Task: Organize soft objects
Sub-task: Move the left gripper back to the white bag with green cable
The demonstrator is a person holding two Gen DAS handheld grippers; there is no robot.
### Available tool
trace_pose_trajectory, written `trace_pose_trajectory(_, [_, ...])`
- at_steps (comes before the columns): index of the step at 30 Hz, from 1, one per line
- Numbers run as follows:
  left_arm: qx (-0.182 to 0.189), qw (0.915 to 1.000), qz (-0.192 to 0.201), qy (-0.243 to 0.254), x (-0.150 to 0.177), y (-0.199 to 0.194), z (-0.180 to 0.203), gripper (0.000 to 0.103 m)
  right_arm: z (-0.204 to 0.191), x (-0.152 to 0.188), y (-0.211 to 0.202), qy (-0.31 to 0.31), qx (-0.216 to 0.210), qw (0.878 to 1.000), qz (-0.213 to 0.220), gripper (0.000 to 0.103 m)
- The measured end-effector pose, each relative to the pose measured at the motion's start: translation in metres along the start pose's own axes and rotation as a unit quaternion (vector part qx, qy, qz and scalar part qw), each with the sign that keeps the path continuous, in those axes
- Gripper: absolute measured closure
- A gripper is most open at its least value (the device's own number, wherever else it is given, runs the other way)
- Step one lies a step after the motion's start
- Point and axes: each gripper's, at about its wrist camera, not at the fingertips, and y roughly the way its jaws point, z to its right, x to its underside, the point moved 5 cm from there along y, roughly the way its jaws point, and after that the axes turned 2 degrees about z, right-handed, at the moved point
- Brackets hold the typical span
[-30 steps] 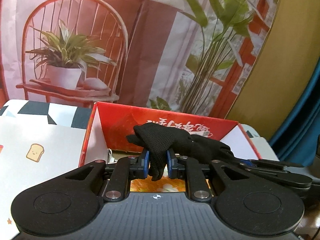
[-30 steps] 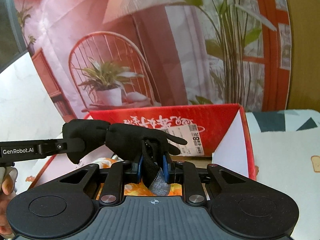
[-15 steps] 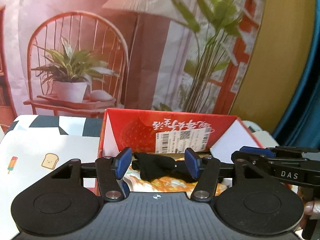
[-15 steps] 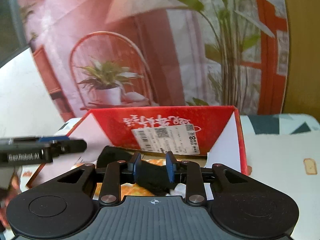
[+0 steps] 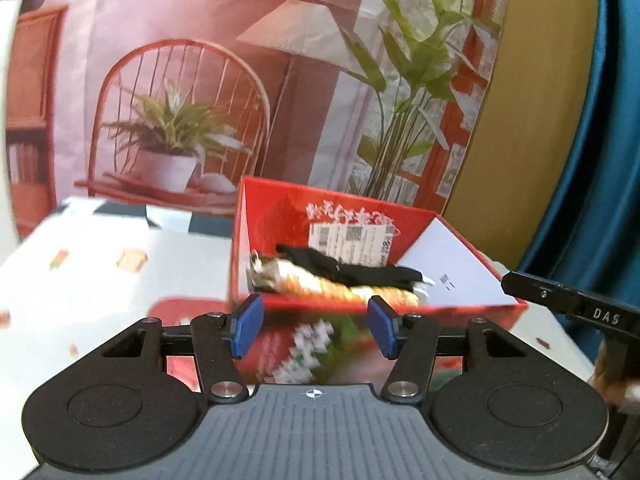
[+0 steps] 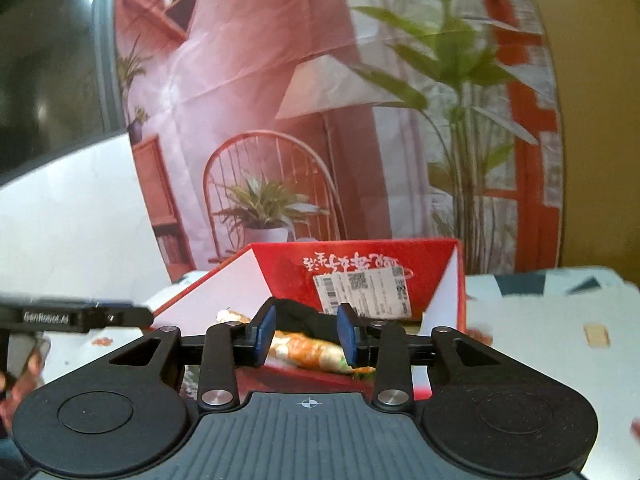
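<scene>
A black glove lies inside the open red box, draped over an orange patterned soft thing. My left gripper stands open in front of the box's near wall, and nothing is between its blue pads. In the right wrist view the same glove rests in the box, beyond my right gripper. Its jaws are opening and no pad presses on the glove. Each gripper shows at the edge of the other's view: the right gripper and the left gripper.
The box stands on a white tablecloth printed with small toast and ice-lolly pictures. A printed backdrop with a chair, plant and lamp hangs behind. A hand holds the left gripper's handle.
Both grippers held the black glove over the box a second ago. Both jaws opened, the glove dropped into the box, and both grippers drew back from it.
</scene>
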Motion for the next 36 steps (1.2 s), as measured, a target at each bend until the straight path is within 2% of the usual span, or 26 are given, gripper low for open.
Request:
trace_pose_trajectory(3, [0.019,0.9996,-0.011,-0.016,0.016,-0.002,0.007,0.043,0.003,0.016,-0.015,-0.004,0.012,1.000,0.022,0.066])
trace_pose_trajectory(6, [0.039,0.9989,-0.025,0.007,0.027,0.000,0.021,0.043,0.006,0.030,-0.025,-0.043,0.040,0.997,0.046,0.066])
trace_pose_trajectory(13, [0.055,0.9968,-0.052,0.028,0.046,0.012,0.039,0.043,0.026,0.053,-0.038,-0.016,0.063,0.996,0.059,0.066])
trace_pose_trajectory(20, [0.068,0.9921,-0.089,0.057,0.056,0.035,0.050,0.043,0.023,0.068,-0.030,-0.009,0.047,0.998,0.035,0.065])
trace_pose_trajectory(23, [0.065,0.9907,-0.096,0.071,0.060,0.046,0.053,0.043,0.017,0.071,-0.028,-0.010,0.035,0.999,0.033,0.057])
trace_pose_trajectory(25, [0.063,0.9909,-0.098,0.066,0.059,0.052,0.051,0.043,0.016,0.072,-0.028,-0.010,0.029,0.999,0.032,0.048])
trace_pose_trajectory(27, [0.063,0.9916,-0.099,0.053,0.058,0.057,0.049,0.043,0.016,0.074,-0.025,-0.009,0.027,0.999,0.025,0.045])
trace_pose_trajectory(36, [0.070,0.9910,-0.099,0.056,0.055,0.066,0.044,0.043,0.018,0.093,-0.004,-0.022,0.042,0.998,-0.027,0.045])
